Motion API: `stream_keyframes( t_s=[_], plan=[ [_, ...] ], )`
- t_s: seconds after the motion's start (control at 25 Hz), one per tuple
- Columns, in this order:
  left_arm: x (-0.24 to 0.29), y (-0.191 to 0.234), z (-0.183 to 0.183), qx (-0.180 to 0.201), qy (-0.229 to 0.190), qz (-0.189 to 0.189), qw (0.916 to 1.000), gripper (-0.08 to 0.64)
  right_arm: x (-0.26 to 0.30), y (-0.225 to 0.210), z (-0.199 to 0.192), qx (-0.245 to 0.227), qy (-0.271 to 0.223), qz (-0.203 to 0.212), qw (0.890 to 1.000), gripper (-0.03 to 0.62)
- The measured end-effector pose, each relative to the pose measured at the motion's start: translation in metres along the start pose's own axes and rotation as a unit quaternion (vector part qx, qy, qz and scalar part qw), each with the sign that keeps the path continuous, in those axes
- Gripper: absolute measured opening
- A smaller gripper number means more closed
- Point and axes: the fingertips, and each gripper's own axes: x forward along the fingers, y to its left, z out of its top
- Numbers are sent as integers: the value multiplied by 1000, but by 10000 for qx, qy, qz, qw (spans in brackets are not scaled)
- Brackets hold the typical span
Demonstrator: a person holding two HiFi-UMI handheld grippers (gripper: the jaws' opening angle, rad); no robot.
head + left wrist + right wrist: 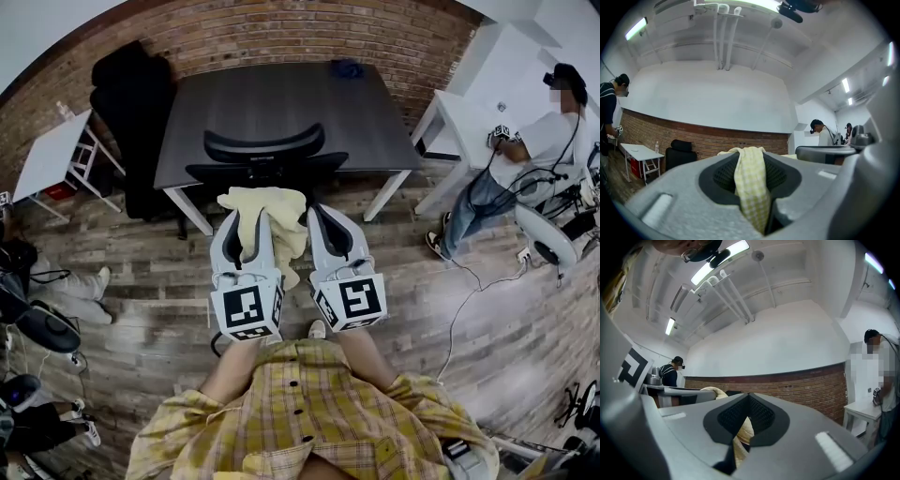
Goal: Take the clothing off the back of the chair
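A pale yellow checked garment [267, 214] hangs bunched between my two grippers, just on my side of the black office chair's backrest [265, 147]. I cannot tell whether it still touches the chair. My left gripper [248, 225] is shut on a fold of the cloth [750, 173], which runs down between its dark pads. Beside it, my right gripper [323, 225] is shut on another fold [743, 430], pinched low in its jaws. Both grippers point level, side by side, towards the chair.
The chair is pushed up to a dark table [281, 98] against a brick wall. A white table [47, 155] and a black chair [131, 94] stand at the left. At the right, a person [534, 150] stands by another white table [459, 122]. Cables [469, 300] cross the wooden floor.
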Motion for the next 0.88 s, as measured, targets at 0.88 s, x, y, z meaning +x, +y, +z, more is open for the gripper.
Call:
stream_keyframes(
  t_s=[0.88],
  plan=[
    [-1,-1,-6,-31,12,26,10000,123,2,-3,-1,-53,26,-28,10000,-2]
  ],
)
